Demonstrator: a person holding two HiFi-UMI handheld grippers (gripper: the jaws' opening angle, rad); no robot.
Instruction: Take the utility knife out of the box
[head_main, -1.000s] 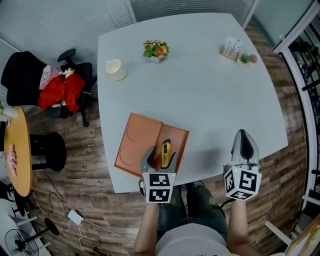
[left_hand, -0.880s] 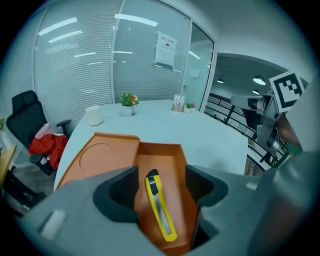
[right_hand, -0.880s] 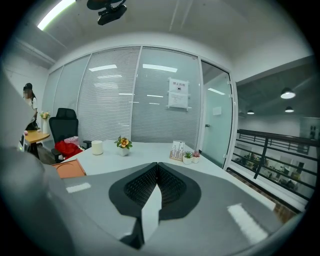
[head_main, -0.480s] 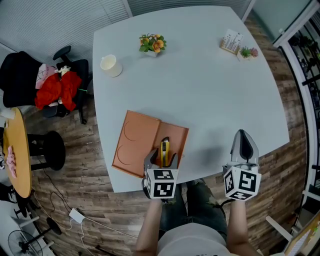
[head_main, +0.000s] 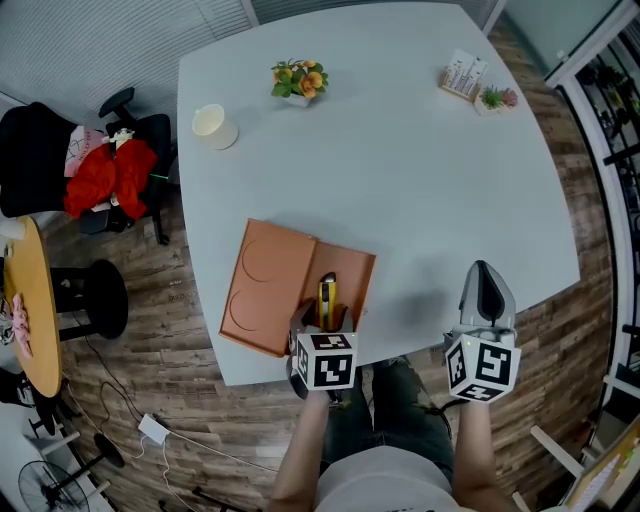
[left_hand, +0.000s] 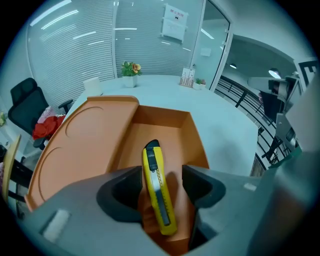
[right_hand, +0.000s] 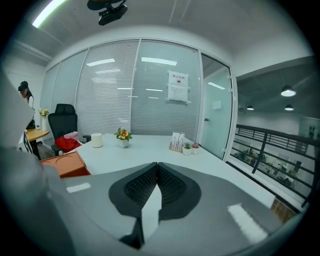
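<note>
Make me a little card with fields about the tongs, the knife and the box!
box: orange rectangular box, its lid open flat, on the pale grey table
knife: yellow utility knife, lying inside the box
left tongs: open, one jaw on each side of the knife
right tongs: shut, holding nothing

Wood floor (head_main: 160, 345), pale table (head_main: 400, 180), blinds (head_main: 90, 45)

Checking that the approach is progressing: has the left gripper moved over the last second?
Yes. Against the orange box, the left gripper has edged forward over its near edge, its open jaws further along the utility knife.
</note>
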